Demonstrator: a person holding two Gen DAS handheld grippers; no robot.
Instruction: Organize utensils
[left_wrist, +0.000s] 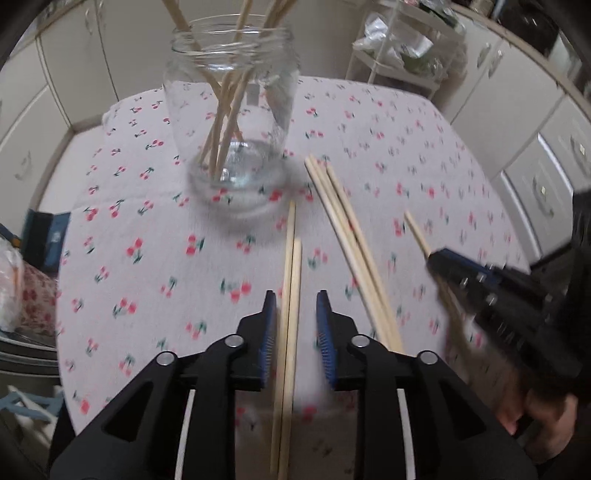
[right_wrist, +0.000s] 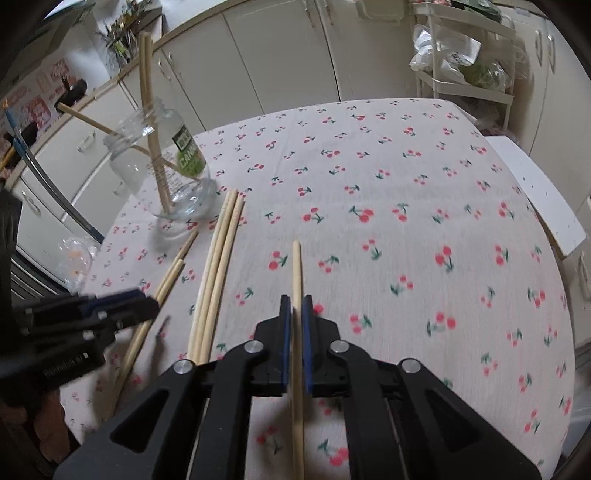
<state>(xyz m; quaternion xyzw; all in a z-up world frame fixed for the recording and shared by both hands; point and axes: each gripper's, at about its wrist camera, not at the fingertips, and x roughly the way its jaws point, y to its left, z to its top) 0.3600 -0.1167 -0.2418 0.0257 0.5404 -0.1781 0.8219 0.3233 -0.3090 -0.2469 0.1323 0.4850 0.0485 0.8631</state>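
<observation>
Left wrist view shows the left gripper (left_wrist: 295, 306) low over the desk (left_wrist: 147, 236), its jaws apart with two chopsticks (left_wrist: 291, 280) lying side by side between them, neither pad clearly touching the wood. Just right of these lie three more chopsticks (left_wrist: 347, 236) in a loose bundle. Ahead stands one glass jar (left_wrist: 231, 110) holding several chopsticks; they cross inside the glass and their tops are cut off, so I cannot count them. Right wrist view shows the right gripper (right_wrist: 295, 306) with its jaws clamped on a single chopstick (right_wrist: 296, 266), which points forward above the cherry-print cloth (right_wrist: 406, 206); its rear end runs out of frame. Motion blur smears both grippers' outlines.
</observation>
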